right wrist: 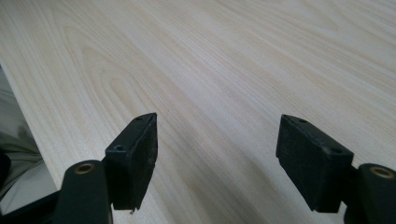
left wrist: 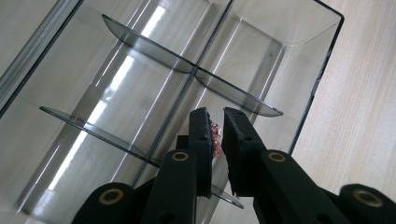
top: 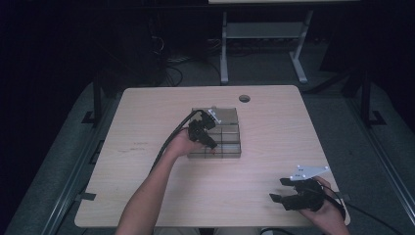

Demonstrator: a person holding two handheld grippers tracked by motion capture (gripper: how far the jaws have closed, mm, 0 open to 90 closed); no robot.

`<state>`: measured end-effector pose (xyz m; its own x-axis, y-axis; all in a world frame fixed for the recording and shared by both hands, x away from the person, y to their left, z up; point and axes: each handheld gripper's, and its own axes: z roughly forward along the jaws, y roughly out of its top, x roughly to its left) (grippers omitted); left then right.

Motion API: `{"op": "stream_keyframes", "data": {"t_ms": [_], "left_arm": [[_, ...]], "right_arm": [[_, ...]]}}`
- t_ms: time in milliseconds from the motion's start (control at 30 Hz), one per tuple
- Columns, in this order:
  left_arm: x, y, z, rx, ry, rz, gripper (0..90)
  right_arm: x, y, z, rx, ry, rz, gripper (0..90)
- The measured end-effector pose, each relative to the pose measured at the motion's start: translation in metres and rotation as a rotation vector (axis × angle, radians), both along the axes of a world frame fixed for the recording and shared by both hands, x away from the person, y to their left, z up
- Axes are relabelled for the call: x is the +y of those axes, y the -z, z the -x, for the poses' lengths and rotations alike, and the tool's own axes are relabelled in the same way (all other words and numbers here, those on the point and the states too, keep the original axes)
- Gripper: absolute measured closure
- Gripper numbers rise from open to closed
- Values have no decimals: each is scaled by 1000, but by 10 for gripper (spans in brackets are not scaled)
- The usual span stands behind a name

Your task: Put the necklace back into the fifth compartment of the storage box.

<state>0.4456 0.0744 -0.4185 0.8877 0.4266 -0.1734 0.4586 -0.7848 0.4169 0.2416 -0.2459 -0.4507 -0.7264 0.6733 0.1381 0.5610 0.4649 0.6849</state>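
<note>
Left gripper point(left wrist: 215, 122) is what I watch first: its two black jaws are drawn almost together, and a small crumpled pink, shiny scrap point(left wrist: 215, 134) sits pinched between them near the tips; I cannot tell what the scrap is. Just beyond and below those jaws lies a clear smoky plastic organiser tray point(left wrist: 299, 28), split by a long central rib and curved cross dividers point(left wrist: 149, 46) into compartments, and the jaw tips hang over the compartment on the tray's side nearest the bare wood, close to one of the dividers. From the high view I see the same gripper point(top: 209, 143) at the near left part of the tray point(top: 230, 113), my left hand point(top: 183, 144) behind it and its cable point(top: 171, 137) trailing back along the forearm. Whether the jaw tips touch the tray floor I cannot tell. My right gripper point(right wrist: 217, 140) is well apart from the tray, low over the pale wooden table point(right wrist: 233, 56) near its front edge, jaws spread wide with nothing between them. In the high view it point(top: 281, 196) sits in my right hand point(top: 329, 211) at the table's near right corner, grey plate point(top: 307, 172) on top.
</note>
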Motion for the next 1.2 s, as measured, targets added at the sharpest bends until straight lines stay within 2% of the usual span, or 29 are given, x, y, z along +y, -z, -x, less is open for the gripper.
{"op": "stream_keyframes", "data": {"t_ms": [133,300,333,433,467,500,633,700,933,967,1200], "left_arm": [[1,-3,1,4,7,4,803],[3,-6,5,-11,11,6,771],[4,-7,6,-8,0,23,769],[6,-8,7,-13,-10,33,769],[9,-10,7,2,-23,51,756],[10,-10,7,-1,-27,54,745],[12,-12,9,-14,-24,48,685],[13,-13,12,-38,-20,47,665],[18,-13,15,-36,-27,59,627],[19,-12,15,-34,-34,58,598],[25,-14,17,-28,-36,68,542]], "right_arm": [[0,0,1,-3,0,1,293],[1,0,0,2,6,4,293],[1,0,0,2,5,5,293],[2,0,1,-3,5,5,293],[1,1,0,-1,1,8,293],[2,1,0,5,6,8,293],[3,2,0,5,4,10,293],[3,2,0,4,4,10,293],[4,2,0,2,3,11,291],[5,3,-1,7,3,17,291],[7,3,-2,13,8,18,291]]}}
